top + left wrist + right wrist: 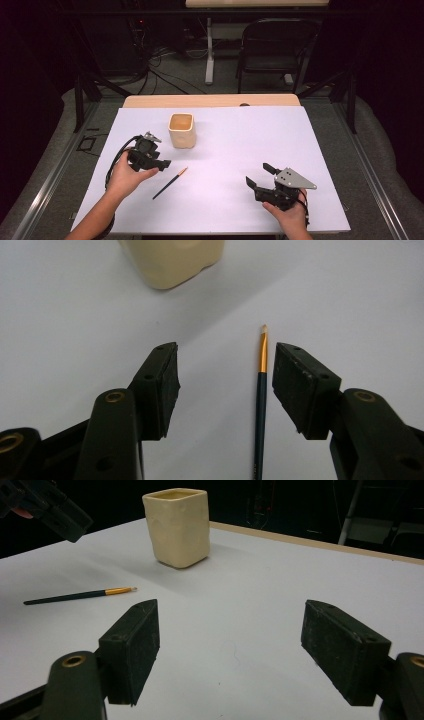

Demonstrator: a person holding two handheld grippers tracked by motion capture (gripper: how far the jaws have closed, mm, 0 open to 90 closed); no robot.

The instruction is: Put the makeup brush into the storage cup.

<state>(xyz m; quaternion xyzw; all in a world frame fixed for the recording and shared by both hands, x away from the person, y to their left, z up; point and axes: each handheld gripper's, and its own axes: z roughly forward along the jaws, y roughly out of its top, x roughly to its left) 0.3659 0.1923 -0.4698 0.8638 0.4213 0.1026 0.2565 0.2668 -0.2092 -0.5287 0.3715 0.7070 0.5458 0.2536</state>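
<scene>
A thin dark paintbrush (170, 183) with a gold ferrule and pale tip lies flat on the white table top (235, 145), left of centre. Behind it stands an empty cream square cup (181, 131), upright. My left gripper (159, 152) hovers just left of the brush. In the left gripper view its jaws (225, 352) stand open. The brush (261, 385) lies on the table between them, close to the right-hand pad (295, 385) and untouched; the cup (170, 262) is farther ahead. My right gripper (257, 173) rests open and empty at the front right (230, 610), facing the cup (176, 527) and brush (75, 596).
The table's wooden far edge (210, 101) runs behind the white sheet. A black chair (275, 47) and floor cables stand beyond it. The left gripper (55, 510) shows at the upper left of the right gripper view. Bare white surface lies between the two grippers.
</scene>
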